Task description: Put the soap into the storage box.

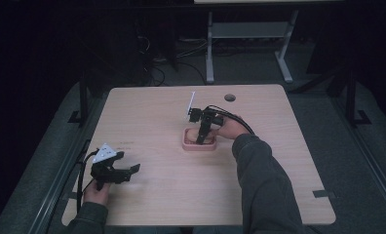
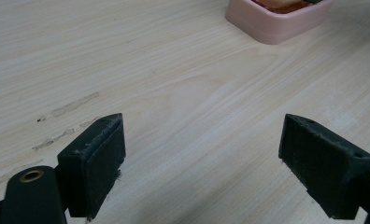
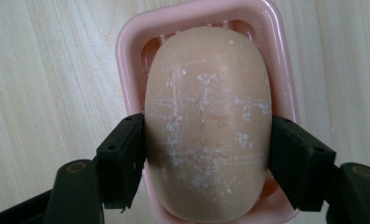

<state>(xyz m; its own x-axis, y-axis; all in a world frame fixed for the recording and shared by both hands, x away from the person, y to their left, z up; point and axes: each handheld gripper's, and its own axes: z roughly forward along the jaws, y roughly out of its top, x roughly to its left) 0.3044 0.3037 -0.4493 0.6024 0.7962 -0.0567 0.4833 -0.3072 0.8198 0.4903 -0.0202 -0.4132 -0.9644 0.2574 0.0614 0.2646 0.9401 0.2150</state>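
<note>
A tan oval soap bar [image 3: 206, 84], scratched with white marks, lies in a pink soap dish [image 3: 127, 42] near the middle of the table. My right gripper [image 3: 206, 156] points straight down over the dish [image 1: 199, 145], its two pads pressed against the bar's left and right sides. In the high view the right gripper [image 1: 201, 138] reaches into the dish from above. My left gripper [image 1: 127, 165] rests low at the table's front left, open, with bare wood between its pads [image 2: 99, 158]. The dish's corner [image 2: 272, 23] shows far ahead of it.
The light wooden table [image 1: 157, 195] has a round cable hole [image 1: 230, 97] at the back right. A person's right sleeve [image 1: 264, 180] crosses the table's right front. Faint smudges [image 2: 66, 109] mark the wood ahead of the left gripper. Desk legs stand on the floor beyond.
</note>
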